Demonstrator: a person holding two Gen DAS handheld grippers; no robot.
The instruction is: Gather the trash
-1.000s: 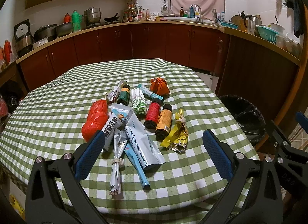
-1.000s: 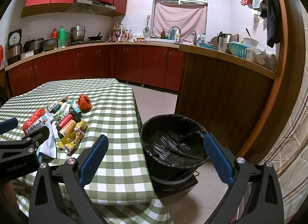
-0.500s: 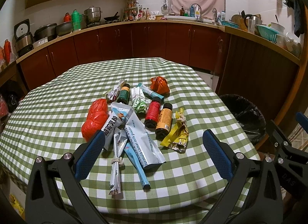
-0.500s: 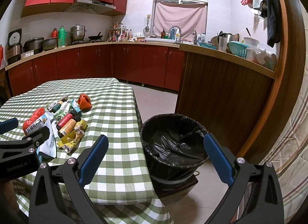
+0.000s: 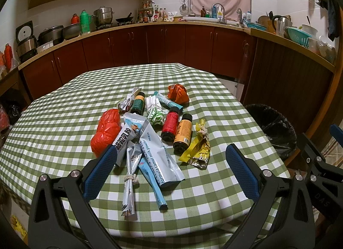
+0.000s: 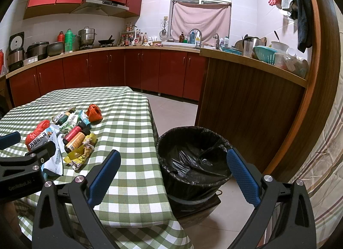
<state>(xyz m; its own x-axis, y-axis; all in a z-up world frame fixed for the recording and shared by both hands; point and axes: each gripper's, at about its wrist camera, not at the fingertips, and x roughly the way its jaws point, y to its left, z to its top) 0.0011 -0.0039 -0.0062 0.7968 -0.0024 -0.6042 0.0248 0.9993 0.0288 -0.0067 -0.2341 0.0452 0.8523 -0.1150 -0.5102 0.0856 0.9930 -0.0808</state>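
A heap of trash is seen near the middle of the green-and-white checked tablecloth [image 5: 214, 103]: a crumpled red plastic bag [image 5: 106, 131], a pale blue milk-powder sachet [image 5: 158, 152], a red-labelled dark bottle [image 5: 170, 123], an orange-labelled dark bottle [image 5: 182, 133], a knotted yellow foil wrapper [image 5: 198, 144] and an orange knotted bag [image 5: 178, 93]. The left gripper [image 5: 169, 168] is held spread wide above the near edge, nothing pinched. The right gripper [image 6: 173, 176] is likewise spread and empty, held off the table's right edge, over the black-lined round bin [image 6: 194, 159] on the floor.
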